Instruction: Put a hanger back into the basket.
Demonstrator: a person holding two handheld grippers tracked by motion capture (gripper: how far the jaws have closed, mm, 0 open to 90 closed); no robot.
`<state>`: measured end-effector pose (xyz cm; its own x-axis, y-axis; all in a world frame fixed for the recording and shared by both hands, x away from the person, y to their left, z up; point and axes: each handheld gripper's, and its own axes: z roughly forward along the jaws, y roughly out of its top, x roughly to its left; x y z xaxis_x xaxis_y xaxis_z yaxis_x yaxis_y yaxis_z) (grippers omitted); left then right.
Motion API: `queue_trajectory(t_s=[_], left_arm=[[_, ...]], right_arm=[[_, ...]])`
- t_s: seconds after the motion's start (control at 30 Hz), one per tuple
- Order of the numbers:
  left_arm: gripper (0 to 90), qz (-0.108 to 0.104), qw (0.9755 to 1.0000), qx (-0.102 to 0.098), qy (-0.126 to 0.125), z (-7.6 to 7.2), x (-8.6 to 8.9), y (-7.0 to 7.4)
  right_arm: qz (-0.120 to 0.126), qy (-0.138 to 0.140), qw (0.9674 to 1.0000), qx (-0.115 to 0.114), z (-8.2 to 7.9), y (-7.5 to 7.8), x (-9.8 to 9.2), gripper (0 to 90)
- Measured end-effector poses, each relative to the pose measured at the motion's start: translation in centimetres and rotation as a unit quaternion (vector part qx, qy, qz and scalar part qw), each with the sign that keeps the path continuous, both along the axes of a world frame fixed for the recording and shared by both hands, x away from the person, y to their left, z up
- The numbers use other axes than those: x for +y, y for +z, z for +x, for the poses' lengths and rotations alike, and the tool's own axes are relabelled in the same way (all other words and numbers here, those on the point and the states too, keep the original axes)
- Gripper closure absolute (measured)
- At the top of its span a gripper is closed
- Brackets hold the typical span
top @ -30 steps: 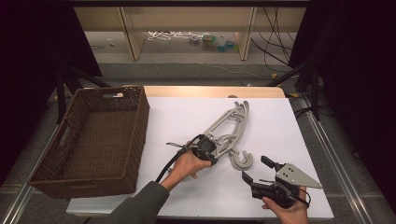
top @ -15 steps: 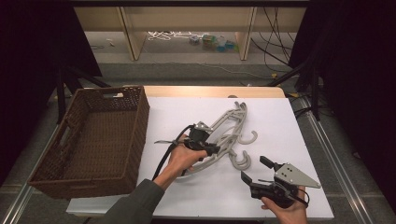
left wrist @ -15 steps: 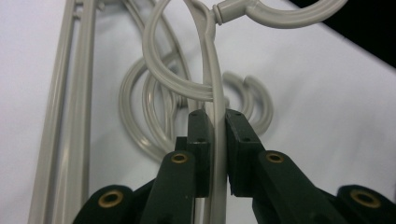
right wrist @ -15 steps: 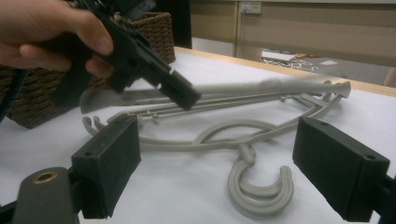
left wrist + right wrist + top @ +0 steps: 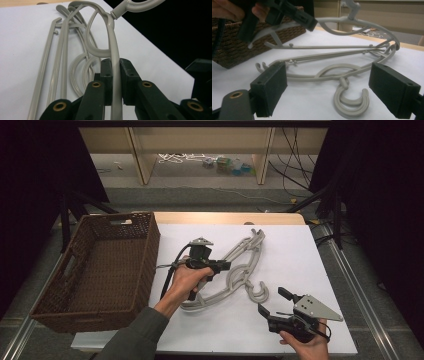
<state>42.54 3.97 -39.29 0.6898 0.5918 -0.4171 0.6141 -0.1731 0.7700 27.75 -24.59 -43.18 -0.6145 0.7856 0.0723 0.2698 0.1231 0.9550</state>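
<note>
Several grey plastic hangers (image 5: pixel 248 251) lie stacked on the white table top (image 5: pixel 295 250). My left gripper (image 5: pixel 225 266) is shut on the thin rim of one hanger (image 5: pixel 114 62) and holds it tilted above the others (image 5: pixel 60 55); its hook (image 5: pixel 136 4) points away. From the right gripper view that raised hanger (image 5: pixel 359 23) hangs from the left gripper (image 5: pixel 308 22) over the stack (image 5: pixel 329 60). My right gripper (image 5: pixel 272 301) stands open near the table's front right, and its pads (image 5: pixel 270 88) frame two stacked hooks (image 5: pixel 352 101) with nothing held between them.
A brown wicker basket (image 5: pixel 102 270) stands at the table's left, close beside the left hand (image 5: pixel 187 280). Its woven wall (image 5: pixel 257 42) is behind the stack. A shelf (image 5: pixel 200 150) with small items stands beyond the table. Dark drapes flank both sides.
My left gripper, shut on one hanger, has lifted it and drawn it up and to the left off the stack. The right gripper has stayed still and open.
</note>
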Motion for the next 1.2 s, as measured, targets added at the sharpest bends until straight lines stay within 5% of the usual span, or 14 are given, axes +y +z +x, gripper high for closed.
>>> queue_trajectory(t_s=[0.43,0.87,0.97,1.03,1.2], left_arm=[[81.7,-0.038,0.9989,-0.008,0.025,0.2,2.7,3.4],[81.7,-0.058,0.9958,-0.051,0.049,-1.6,8.1,9.5],[81.7,-0.063,0.9941,-0.067,0.057,-2.4,10.7,11.1],[81.7,-0.047,0.9939,-0.08,0.06,-2.8,12.0,11.7],[81.7,-0.038,0.9917,-0.091,0.081,-4.0,15.5,12.4]], right_arm=[[-0.003,-0.004,1.0,0.001,0.0,0.0,0.0,15.9],[-0.003,-0.008,1.0,0.0,0.1,0.0,-0.1,15.9],[0.004,-0.004,1.0,0.003,0.1,-0.1,0.0,15.9],[-0.003,-0.007,1.0,0.005,0.0,0.0,0.0,15.8],[-0.001,-0.002,1.0,0.003,0.1,-0.1,0.0,15.8]])
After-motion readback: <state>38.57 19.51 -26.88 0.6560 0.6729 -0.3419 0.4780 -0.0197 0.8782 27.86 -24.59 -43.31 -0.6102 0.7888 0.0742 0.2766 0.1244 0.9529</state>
